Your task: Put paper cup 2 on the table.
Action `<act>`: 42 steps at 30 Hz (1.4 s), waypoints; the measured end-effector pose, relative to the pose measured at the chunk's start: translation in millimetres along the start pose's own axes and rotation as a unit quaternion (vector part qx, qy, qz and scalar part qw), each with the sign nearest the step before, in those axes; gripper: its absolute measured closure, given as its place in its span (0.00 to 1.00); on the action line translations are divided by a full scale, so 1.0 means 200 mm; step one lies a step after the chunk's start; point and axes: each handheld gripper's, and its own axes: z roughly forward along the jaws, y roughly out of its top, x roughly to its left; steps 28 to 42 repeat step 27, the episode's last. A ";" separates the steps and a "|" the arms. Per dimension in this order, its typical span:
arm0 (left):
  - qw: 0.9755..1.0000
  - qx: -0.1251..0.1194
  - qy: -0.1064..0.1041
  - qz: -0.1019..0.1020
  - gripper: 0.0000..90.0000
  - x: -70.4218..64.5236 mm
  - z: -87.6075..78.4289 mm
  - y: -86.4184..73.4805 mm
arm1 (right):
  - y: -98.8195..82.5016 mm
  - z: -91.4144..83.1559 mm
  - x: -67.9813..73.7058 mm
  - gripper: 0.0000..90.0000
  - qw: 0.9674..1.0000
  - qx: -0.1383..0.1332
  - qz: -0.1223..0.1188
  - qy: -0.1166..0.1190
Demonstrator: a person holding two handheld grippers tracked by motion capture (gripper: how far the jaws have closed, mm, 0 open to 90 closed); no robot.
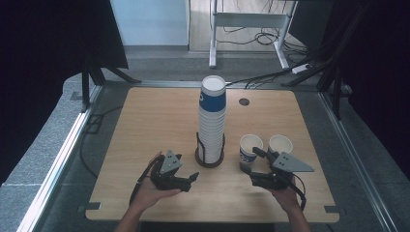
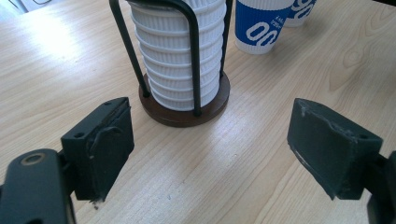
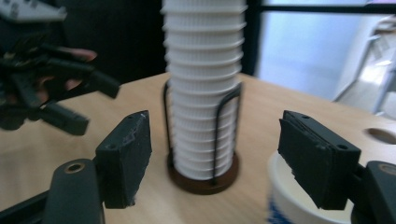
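A tall stack of white ribbed paper cups [image 1: 212,121], its top cup banded blue, stands in a black wire holder [image 1: 209,159] on a round brown base at the table's middle. Two blue-and-white cups [image 1: 251,147] [image 1: 280,144] stand upright to its right. My left gripper [image 1: 187,169] rests low at the front left of the holder, open and empty, and faces the stack [image 2: 180,56] and base [image 2: 187,114]. My right gripper [image 1: 251,164] hovers open beside the nearer cup [image 3: 285,200], whose rim lies under its right-hand jaw. The stack [image 3: 203,93] stands ahead of it.
The wooden table [image 1: 145,125] has a round cable hole [image 1: 244,102] at the back right. Its front edge runs just below both hands. Behind the table are a white desk frame [image 1: 249,21] and floor cables [image 1: 270,75]. My left gripper [image 3: 91,105] shows at the right gripper view's left.
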 end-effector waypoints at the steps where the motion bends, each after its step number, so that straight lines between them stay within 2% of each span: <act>1: 1.000 0.001 0.000 0.000 0.16 0.00 0.00 0.00 | -0.01 0.02 0.01 0.30 1.000 0.003 0.003 0.008; 6: 1.000 0.008 -0.001 0.003 0.16 -0.01 0.02 -0.01 | -0.07 0.14 0.05 0.30 0.999 0.024 0.017 0.041; 7: 1.000 0.009 -0.002 0.005 0.16 -0.01 0.03 -0.01 | -0.09 0.18 0.07 0.30 0.998 0.038 0.014 0.046; 11: 1.000 0.008 -0.002 0.005 0.16 -0.01 0.02 -0.01 | -0.12 0.23 0.09 0.30 0.997 0.054 0.008 0.050; 24: 1.000 0.013 -0.002 0.007 0.16 -0.01 0.04 -0.01 | -0.12 0.21 0.08 0.29 0.998 0.048 0.007 0.046; 27: 1.000 0.013 -0.002 0.007 0.16 -0.01 0.04 -0.01 | -0.13 0.22 0.08 0.28 0.997 0.056 0.008 0.049; 42: 1.000 0.013 -0.002 0.007 0.16 -0.01 0.04 -0.01 | -0.13 0.22 0.08 0.28 0.997 0.056 0.008 0.049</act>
